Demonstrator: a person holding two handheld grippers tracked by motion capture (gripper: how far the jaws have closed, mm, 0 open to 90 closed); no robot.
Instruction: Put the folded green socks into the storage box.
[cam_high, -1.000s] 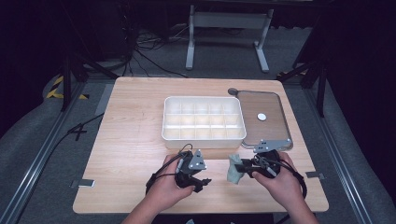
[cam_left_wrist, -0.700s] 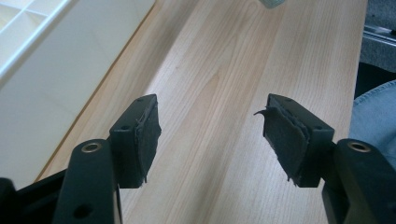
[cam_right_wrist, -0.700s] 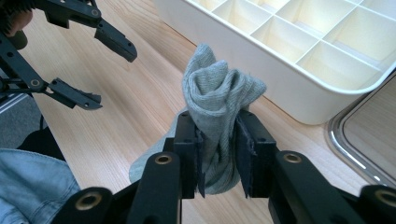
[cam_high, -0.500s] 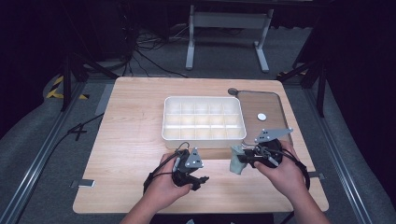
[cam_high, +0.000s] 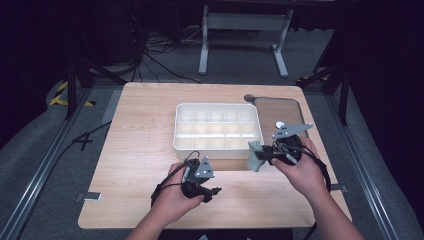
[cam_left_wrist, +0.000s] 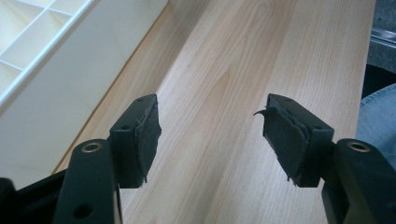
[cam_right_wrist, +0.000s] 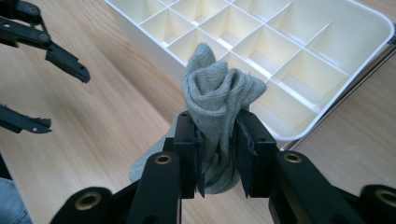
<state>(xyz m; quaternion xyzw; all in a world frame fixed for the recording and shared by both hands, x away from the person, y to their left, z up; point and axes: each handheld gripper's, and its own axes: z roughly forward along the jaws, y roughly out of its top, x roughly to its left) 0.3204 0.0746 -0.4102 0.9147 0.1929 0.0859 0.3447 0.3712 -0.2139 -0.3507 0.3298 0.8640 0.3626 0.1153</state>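
Right gripper view first: rolled grey sock (cam_right_wrist: 219, 112) pinched upright between the right gripper (cam_right_wrist: 219, 156) pads, bundle bulging above the jaws, tail of fabric hanging below toward the wooden table (cam_right_wrist: 107, 116). Just beyond, white divided organiser tray (cam_right_wrist: 289, 135), near wall close to the sock, compartments bare as far as visible. From the high view, right gripper (cam_high: 261, 156) holding the sock (cam_high: 256, 156) at the tray's (cam_high: 217, 148) near right corner, off the tabletop, not yet over any cell. Left gripper (cam_high: 212, 191) parked low on the near side of the table (cam_high: 140, 125), well apart from the sock; in the left gripper view, pads (cam_left_wrist: 148, 135) spread wide with nothing but wood grain between them, tray wall (cam_left_wrist: 60, 93) off to one side. Judging the step in hand: carrying the sock to a compartment. To do it well, probably worth lifting enough for the dangling tail to clear the rim, then centring the bundle over one cell rather than a divider, since the roll looks nearly as wide as a cell. Lowering well into the cell before easing the grip should keep the roll from springing open or flopping across two cells. Soft, compressible knit, so likely to snag on a partition edge if dragged sideways. Free left gripper available to steady the tray wall if it slides.
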